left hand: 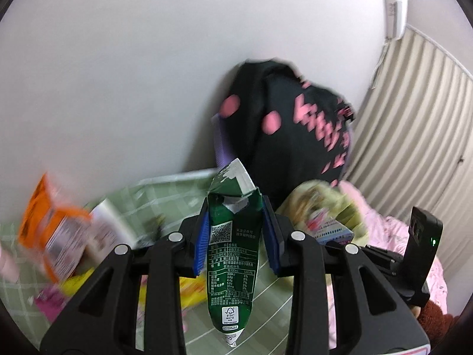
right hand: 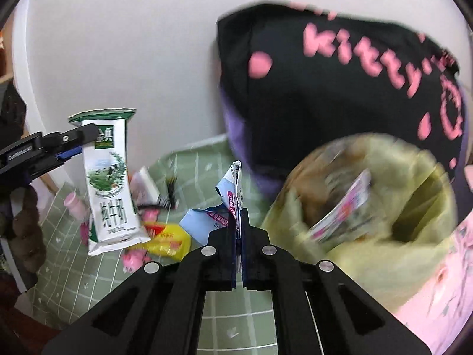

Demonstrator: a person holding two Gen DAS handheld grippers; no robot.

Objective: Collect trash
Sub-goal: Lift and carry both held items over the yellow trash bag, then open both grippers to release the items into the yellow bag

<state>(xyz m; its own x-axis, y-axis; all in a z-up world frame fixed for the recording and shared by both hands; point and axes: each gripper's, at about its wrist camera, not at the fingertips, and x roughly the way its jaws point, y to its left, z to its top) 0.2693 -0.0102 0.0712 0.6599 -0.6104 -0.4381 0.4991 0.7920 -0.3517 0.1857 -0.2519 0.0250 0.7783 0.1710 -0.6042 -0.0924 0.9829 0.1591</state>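
Observation:
My left gripper (left hand: 236,230) is shut on a green and white milk carton (left hand: 232,254) and holds it upright in the air above the green checked bedsheet (left hand: 159,195). The same carton (right hand: 111,183) and left gripper (right hand: 74,145) show at the left of the right wrist view. My right gripper (right hand: 239,236) is shut on a flattened blue and white carton (right hand: 227,204), held above the sheet. A yellow-green trash bag (right hand: 381,207) with wrappers inside lies open to the right, blurred.
A black cushion with pink letters (right hand: 340,88) leans on the white wall (left hand: 118,74). An orange packet (left hand: 50,227), a yellow wrapper (right hand: 168,239), pink bits and a small pink bottle (right hand: 75,204) lie on the sheet. A pink quilt (left hand: 384,230) is at right.

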